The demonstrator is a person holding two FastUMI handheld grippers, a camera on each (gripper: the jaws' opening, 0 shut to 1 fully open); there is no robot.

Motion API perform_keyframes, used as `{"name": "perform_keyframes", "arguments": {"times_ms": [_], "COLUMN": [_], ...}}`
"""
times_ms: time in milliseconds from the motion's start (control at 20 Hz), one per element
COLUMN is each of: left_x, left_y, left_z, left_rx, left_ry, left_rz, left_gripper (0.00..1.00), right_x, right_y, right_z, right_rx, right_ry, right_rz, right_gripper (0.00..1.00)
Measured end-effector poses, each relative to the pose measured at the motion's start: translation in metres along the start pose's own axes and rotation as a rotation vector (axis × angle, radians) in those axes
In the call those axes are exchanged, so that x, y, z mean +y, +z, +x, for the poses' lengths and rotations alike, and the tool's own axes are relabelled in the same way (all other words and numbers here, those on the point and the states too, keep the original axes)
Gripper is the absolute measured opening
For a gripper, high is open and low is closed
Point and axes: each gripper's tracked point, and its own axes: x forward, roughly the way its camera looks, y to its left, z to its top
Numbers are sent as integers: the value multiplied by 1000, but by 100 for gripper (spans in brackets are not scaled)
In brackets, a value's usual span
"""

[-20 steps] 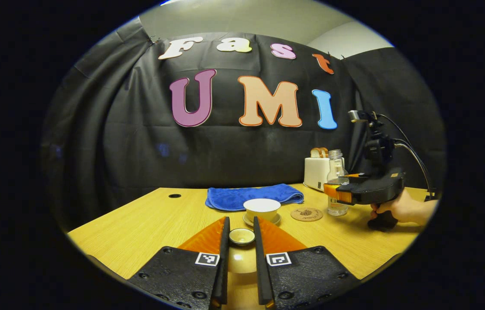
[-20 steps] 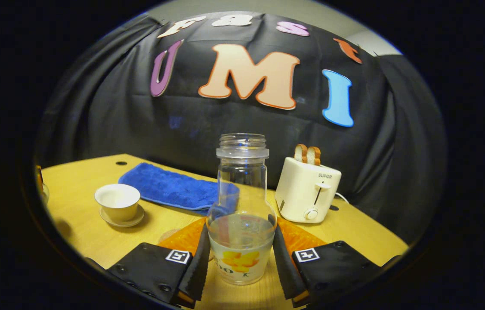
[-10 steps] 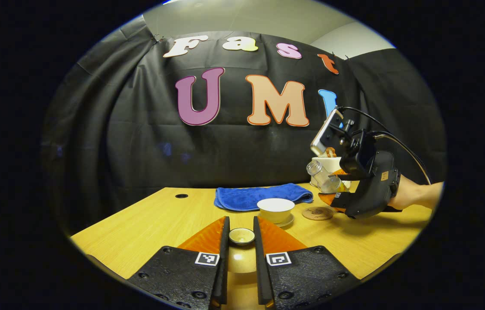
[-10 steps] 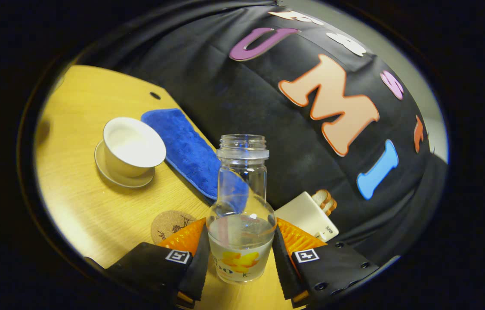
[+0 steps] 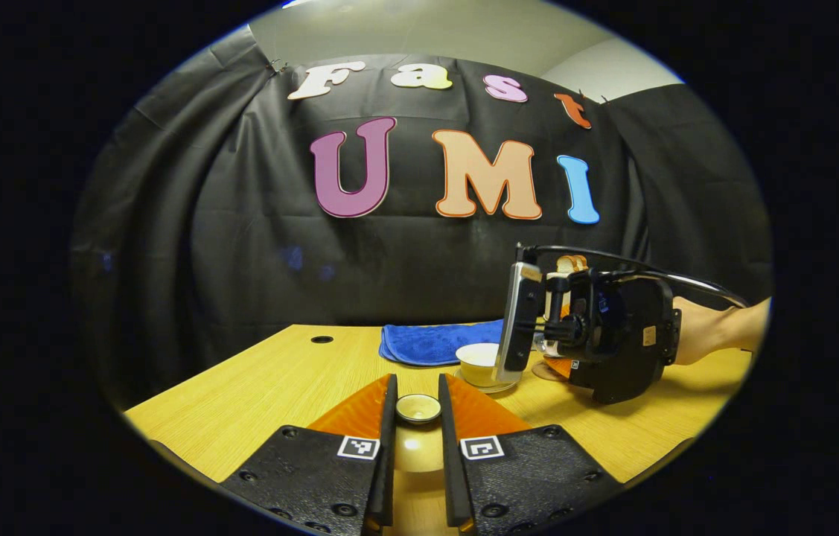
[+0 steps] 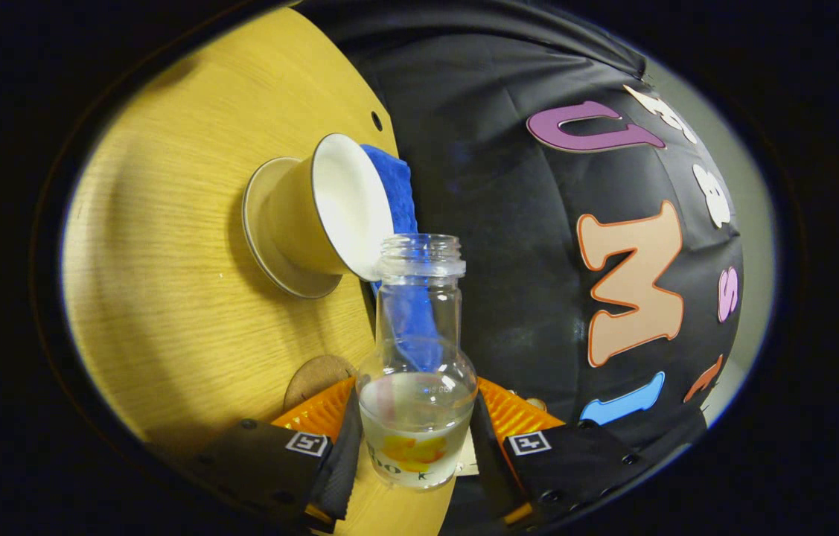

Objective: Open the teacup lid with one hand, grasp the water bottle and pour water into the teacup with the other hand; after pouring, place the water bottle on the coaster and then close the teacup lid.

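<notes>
My left gripper (image 5: 417,408) is shut on the cream teacup lid (image 5: 418,409) and holds it low over the table's near side. Beyond it the white teacup (image 5: 479,356) stands open on its saucer. In the right gripper view, my right gripper (image 6: 417,439) is shut on the clear water bottle (image 6: 419,350), which is tipped sideways. Its open mouth sits close to the rim of the teacup (image 6: 341,205). Water lies in the bottle's lower part; I see no stream. The cork coaster (image 6: 317,377) lies just beside the fingers. The right gripper (image 5: 601,335) and its hand (image 5: 713,333) hover at the cup.
A blue towel (image 5: 434,344) lies folded behind the cup, also seen as the towel (image 6: 391,182) in the right gripper view. Toast (image 5: 572,262) pokes up behind the right gripper. The wooden table (image 5: 278,380) has a cable hole (image 5: 321,339) at the back left.
The right gripper has lifted the bottle, carried it left to the teacup and tipped it steeply onto its side. The left gripper keeps the lid nearly still.
</notes>
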Motion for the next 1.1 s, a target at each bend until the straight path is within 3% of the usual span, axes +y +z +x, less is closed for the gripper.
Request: {"name": "perform_keyframes", "arguments": {"times_ms": [1100], "left_x": [6], "left_y": [0], "left_z": [0], "left_rx": [1], "left_ry": [6], "left_rz": [0], "left_gripper": [25], "right_x": [-29], "right_y": [5], "right_z": [4], "right_rx": [11], "right_ry": [-56], "right_rz": [-347], "right_gripper": [72]}}
